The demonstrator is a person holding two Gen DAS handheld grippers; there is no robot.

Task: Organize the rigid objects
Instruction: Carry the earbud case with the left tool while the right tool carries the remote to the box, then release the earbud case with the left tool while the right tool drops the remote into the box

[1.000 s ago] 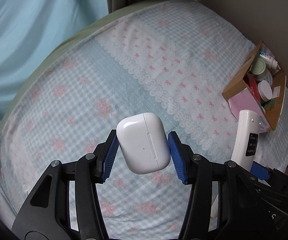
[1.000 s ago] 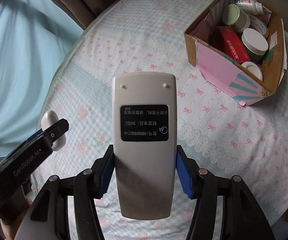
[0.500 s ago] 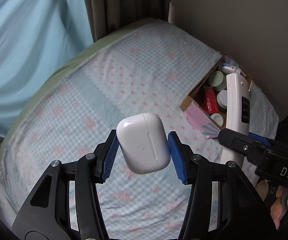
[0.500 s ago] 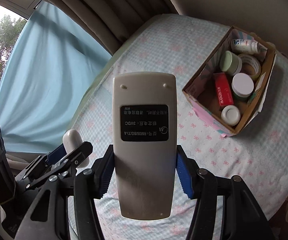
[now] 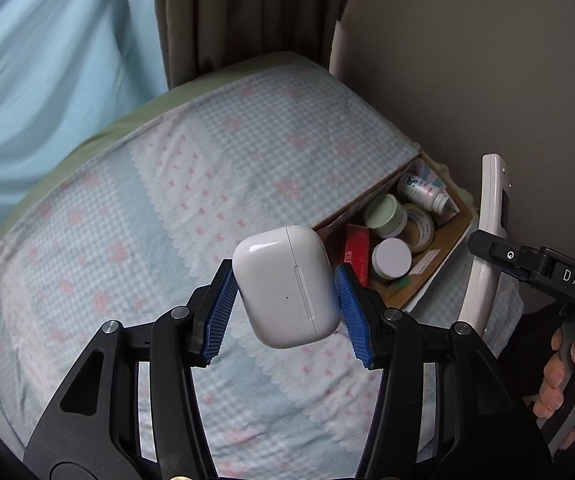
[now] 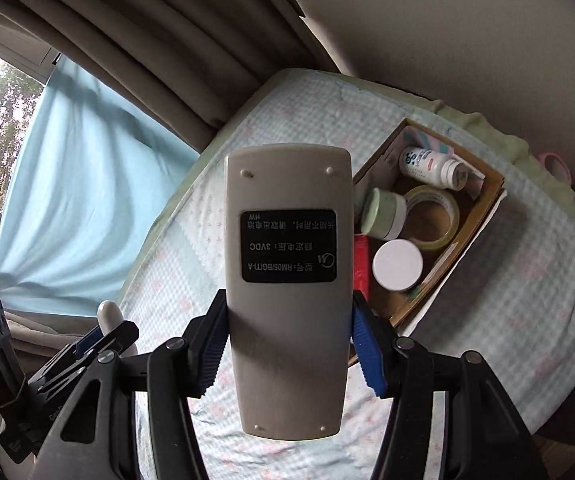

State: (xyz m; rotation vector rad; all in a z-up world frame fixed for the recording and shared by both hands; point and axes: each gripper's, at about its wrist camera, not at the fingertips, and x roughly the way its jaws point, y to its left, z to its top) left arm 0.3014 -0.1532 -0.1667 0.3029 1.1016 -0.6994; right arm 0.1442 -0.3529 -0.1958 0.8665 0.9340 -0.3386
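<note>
Both claws rose above the bed (image 5: 159,208): left claw (image 5: 285,290) pinching earbud case (image 5: 285,284), right claw (image 6: 287,342) pinching remote (image 6: 287,280); box (image 6: 483,216) now nearer.

My left gripper (image 5: 285,300) is clamped on the earbud case (image 5: 285,286), held aloft. My right gripper (image 6: 287,344) is clamped on the remote (image 6: 287,288), raised alongside.

A bed (image 5: 135,216) covered in a pale blue gingham sheet with pink bows carries an open cardboard box (image 6: 469,236) near its far corner, close to the wall, holding jars, tape and a bottle.
</note>
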